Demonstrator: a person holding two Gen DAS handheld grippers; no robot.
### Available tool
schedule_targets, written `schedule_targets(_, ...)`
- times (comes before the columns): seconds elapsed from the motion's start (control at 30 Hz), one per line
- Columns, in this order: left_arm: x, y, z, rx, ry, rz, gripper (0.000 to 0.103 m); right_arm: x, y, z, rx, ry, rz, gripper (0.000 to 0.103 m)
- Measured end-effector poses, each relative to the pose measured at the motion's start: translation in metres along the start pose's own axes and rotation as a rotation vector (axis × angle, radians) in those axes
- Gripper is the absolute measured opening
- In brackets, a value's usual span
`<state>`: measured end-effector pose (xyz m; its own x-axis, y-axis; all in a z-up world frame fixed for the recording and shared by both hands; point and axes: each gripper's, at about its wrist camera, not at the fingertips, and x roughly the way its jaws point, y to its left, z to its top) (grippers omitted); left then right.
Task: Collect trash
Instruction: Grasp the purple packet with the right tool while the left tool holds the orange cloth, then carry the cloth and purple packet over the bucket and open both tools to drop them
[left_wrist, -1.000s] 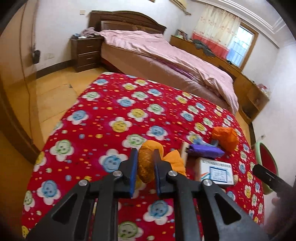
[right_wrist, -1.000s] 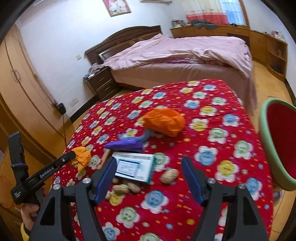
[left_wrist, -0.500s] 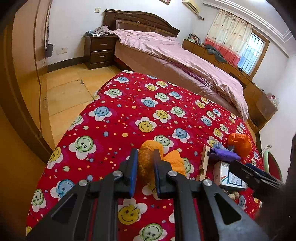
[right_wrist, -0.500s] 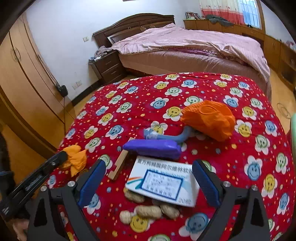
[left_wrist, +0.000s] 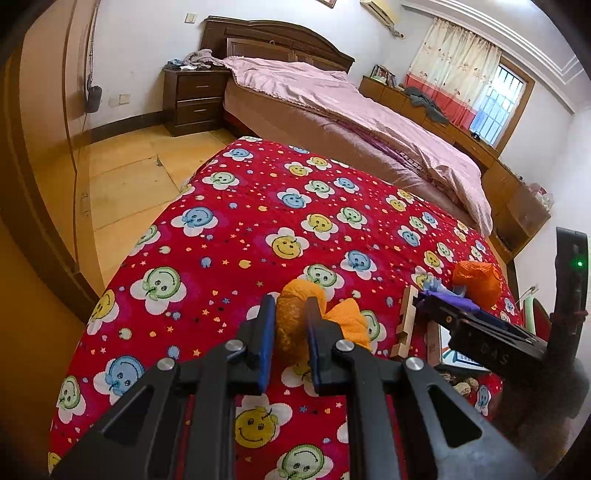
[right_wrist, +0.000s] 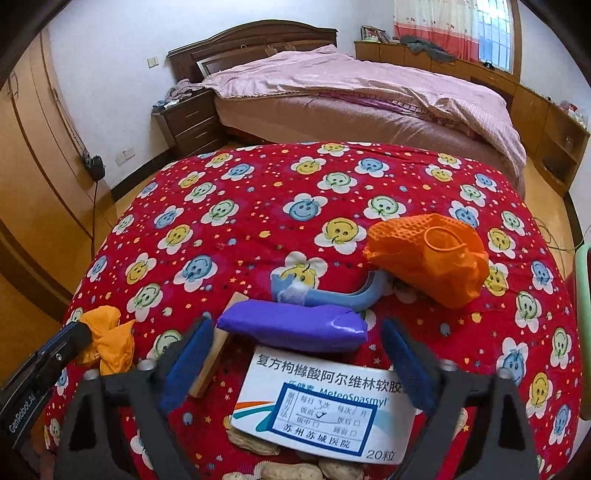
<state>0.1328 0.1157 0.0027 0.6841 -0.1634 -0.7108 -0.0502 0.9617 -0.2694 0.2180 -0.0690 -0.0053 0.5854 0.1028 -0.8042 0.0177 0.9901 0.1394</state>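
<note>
My left gripper (left_wrist: 290, 321) is shut on a crumpled orange wrapper (left_wrist: 295, 314) just above the red smiley-flower cloth (left_wrist: 229, 236); the wrapper also shows in the right wrist view (right_wrist: 107, 339). My right gripper (right_wrist: 295, 354) is open, its jaws on either side of a white medicine box (right_wrist: 321, 402) and a purple packet (right_wrist: 291, 325). A blue toothbrush (right_wrist: 332, 293), an orange mesh bag (right_wrist: 428, 254), a wooden stick (right_wrist: 212, 354) and peanut shells (right_wrist: 288, 470) lie around them.
A red bin with a green rim (right_wrist: 583, 332) stands off the table's right edge. Behind are a bed with a pink cover (right_wrist: 369, 96), a nightstand (right_wrist: 188, 118) and a wardrobe (right_wrist: 33, 155) at the left.
My right gripper has moved forward and down over the medicine box and purple packet, still open. My left gripper has kept its hold on the orange wrapper and drawn back toward the table's near-left part.
</note>
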Motion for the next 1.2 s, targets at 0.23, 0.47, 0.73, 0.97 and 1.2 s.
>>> schedule_targets(0.23,-0.002,-0.006,-0.001,0.013,-0.002,0.0,0.016,-0.007,-0.009,-0.004,0.027,-0.01,0.032,0.076)
schedule_targets(0.47,-0.008,-0.019,-0.002,0.034,-0.007,-0.013,0.016,-0.038,-0.027,-0.011,0.071,-0.058,0.064,0.076)
schedule_targets(0.73,-0.018,-0.05,-0.004,0.085,-0.01,-0.058,0.016,-0.085,-0.059,-0.019,0.118,-0.124,0.073,0.076)
schedule_targets(0.97,-0.027,-0.086,-0.007,0.15,-0.004,-0.116,0.016,-0.118,-0.095,-0.03,0.168,-0.175,0.048,0.076)
schedule_targets(1.2,-0.034,-0.133,-0.015,0.225,0.02,-0.211,0.016,-0.148,-0.142,-0.042,0.265,-0.224,0.001,0.076)
